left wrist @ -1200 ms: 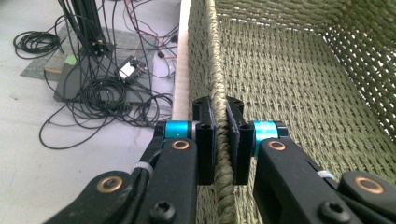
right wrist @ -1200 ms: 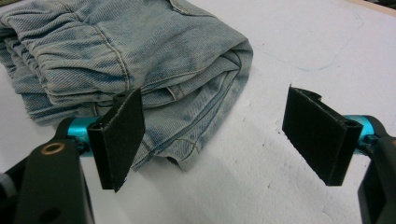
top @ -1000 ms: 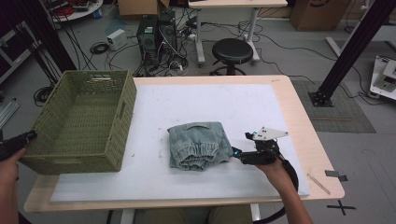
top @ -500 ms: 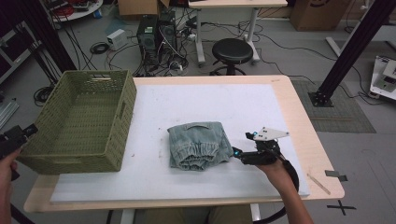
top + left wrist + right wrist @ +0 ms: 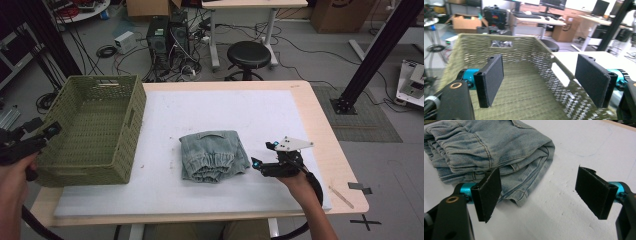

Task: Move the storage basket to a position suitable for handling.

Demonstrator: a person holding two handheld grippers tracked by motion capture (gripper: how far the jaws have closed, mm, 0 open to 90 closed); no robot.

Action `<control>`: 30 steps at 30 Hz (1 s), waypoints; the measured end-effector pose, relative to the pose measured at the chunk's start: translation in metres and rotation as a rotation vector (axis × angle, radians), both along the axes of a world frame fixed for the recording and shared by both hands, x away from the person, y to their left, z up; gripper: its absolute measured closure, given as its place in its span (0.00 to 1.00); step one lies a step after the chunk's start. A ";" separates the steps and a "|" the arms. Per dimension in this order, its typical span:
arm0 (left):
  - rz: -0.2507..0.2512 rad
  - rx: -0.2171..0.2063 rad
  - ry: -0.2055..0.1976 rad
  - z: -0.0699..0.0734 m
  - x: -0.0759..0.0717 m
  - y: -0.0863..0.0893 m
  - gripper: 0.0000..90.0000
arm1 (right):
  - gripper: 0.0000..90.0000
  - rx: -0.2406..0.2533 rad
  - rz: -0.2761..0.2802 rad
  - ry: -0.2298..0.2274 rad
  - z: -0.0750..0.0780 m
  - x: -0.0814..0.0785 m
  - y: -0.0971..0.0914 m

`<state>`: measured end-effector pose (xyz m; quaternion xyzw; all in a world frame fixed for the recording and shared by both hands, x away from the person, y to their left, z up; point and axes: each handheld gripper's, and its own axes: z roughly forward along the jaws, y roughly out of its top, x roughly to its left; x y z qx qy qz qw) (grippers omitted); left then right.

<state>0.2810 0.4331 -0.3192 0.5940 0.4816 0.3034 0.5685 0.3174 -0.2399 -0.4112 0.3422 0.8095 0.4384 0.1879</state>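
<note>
**Jeans folded, basket waiting: pickup comes next**

While both my tools sit idle, the job looks to be at the grab stage: folded jeans on the white mat, mid-table, not yet in the basket.

High view: my left gripper hangs off the table's left edge, just beside the basket's near-left corner. My right gripper rests low on the mat, just right of the jeans, pointing at them, not touching.

Left gripper view: jaws have just been opening and now stand spread wide, nothing btwn them; basket lies straight ahead, looks empty.

Right gripper view: jaws spread wide, nothing pinched. Jeans lie ahead-left, a folded corner near my left pad.

Next, I reckon: slide the right gripper fwd so a jaw goes under the folded edge, pinch thru all layers, else the stack could unfold on the lift.
</note>
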 end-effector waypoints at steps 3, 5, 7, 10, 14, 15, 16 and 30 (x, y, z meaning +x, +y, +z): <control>-0.034 0.011 0.001 0.003 0.003 -0.016 0.26 | 0.24 -0.001 0.000 0.000 0.000 0.000 -0.001; -0.047 0.010 0.001 0.005 0.005 -0.026 0.26 | 0.24 0.000 0.003 0.001 0.000 0.000 -0.001; -0.068 0.015 0.000 0.007 0.008 -0.037 0.26 | 0.24 0.000 0.004 -0.003 0.001 0.000 -0.001; -0.101 0.026 0.000 0.010 0.013 -0.053 0.26 | 0.24 0.002 0.002 -0.004 0.001 -0.001 -0.003; -0.154 0.045 -0.005 0.013 0.017 -0.074 0.26 | 0.24 0.003 -0.001 -0.002 0.000 -0.001 -0.005; -0.172 0.050 -0.007 0.014 0.019 -0.080 0.26 | 0.24 0.004 -0.002 -0.002 0.000 -0.001 -0.005; -0.182 0.051 -0.008 0.014 0.020 -0.085 0.26 | 0.24 0.005 -0.001 -0.003 0.000 -0.001 -0.005; -0.335 0.062 -0.007 0.009 0.029 -0.154 0.26 | 0.24 0.013 0.000 -0.006 0.000 -0.001 -0.005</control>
